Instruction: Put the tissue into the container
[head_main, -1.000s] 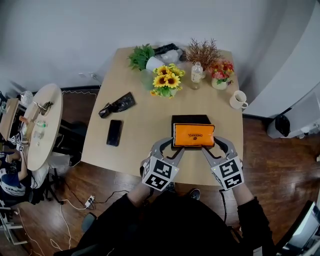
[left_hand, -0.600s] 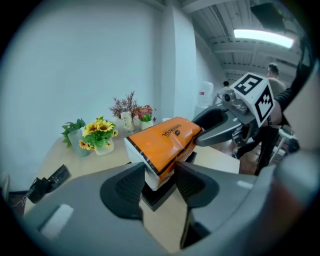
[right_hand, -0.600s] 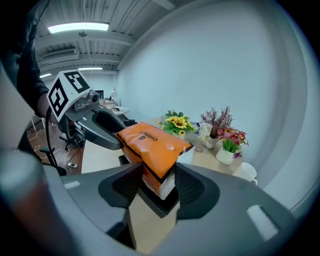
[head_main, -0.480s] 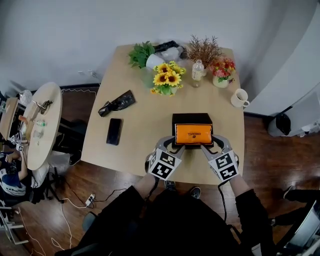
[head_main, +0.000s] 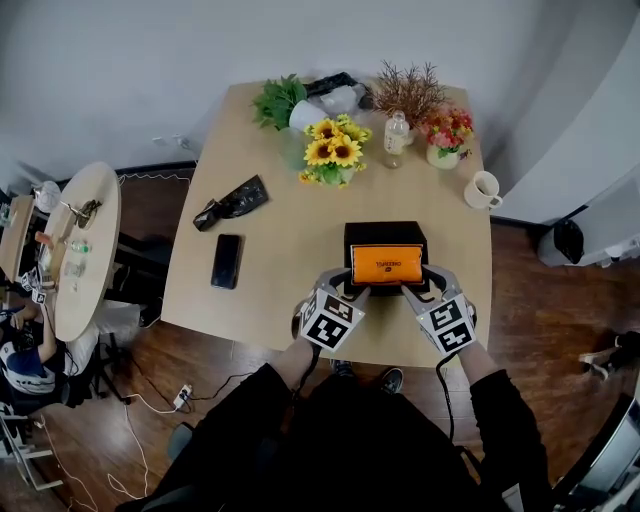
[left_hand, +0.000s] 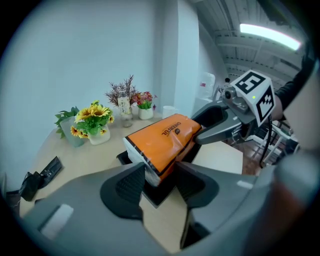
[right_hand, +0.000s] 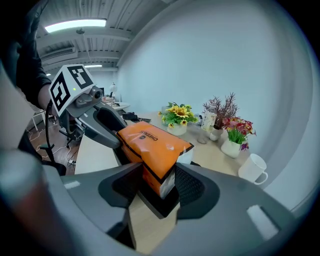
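Orange film-wrapped tissue pack (head_main: 386, 264), judged soft, light, slick, is clamped at both ends by left tool (left_hand: 160, 170) and right tool (right_hand: 159, 170).

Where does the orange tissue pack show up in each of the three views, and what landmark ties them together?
Head view: orange tissue pack just below centre, slightly right.
Left gripper view: orange tissue pack at centre, slanting up to the right.
Right gripper view: orange tissue pack at centre, slanting up to the left.
Shared landmark: sunflowers, beyond the pack in every view.
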